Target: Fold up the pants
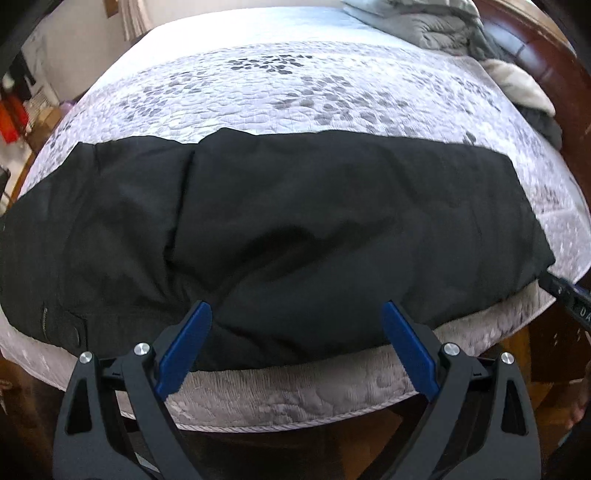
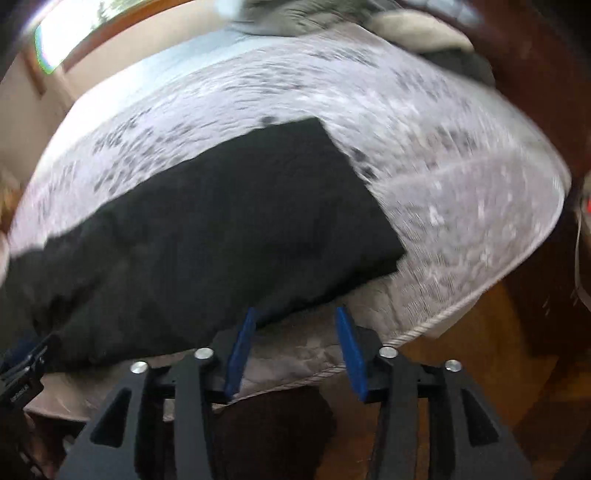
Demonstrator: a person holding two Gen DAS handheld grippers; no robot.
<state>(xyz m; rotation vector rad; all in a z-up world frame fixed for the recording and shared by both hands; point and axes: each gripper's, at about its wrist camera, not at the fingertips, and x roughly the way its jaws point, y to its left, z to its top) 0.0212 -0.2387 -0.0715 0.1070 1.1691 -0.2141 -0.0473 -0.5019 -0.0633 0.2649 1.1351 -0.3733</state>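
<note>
Your left wrist view is sharp: daylight washes the far end of the pale quilted patterned bed cover (image 1: 280,88) nearly white. The black fabric pants (image 1: 295,221) read as a near-flat dark mass, folds barely visible. Your right wrist view is motion-smeared, the cover's print streaked; a bright blown-out window strip (image 2: 74,33) glares top left. Both views have heavy fisheye bending and dark corners.

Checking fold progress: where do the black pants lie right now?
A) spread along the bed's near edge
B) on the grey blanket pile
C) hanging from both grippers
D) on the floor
A: the pants lie flat on the mattress, along its near edge.
</note>
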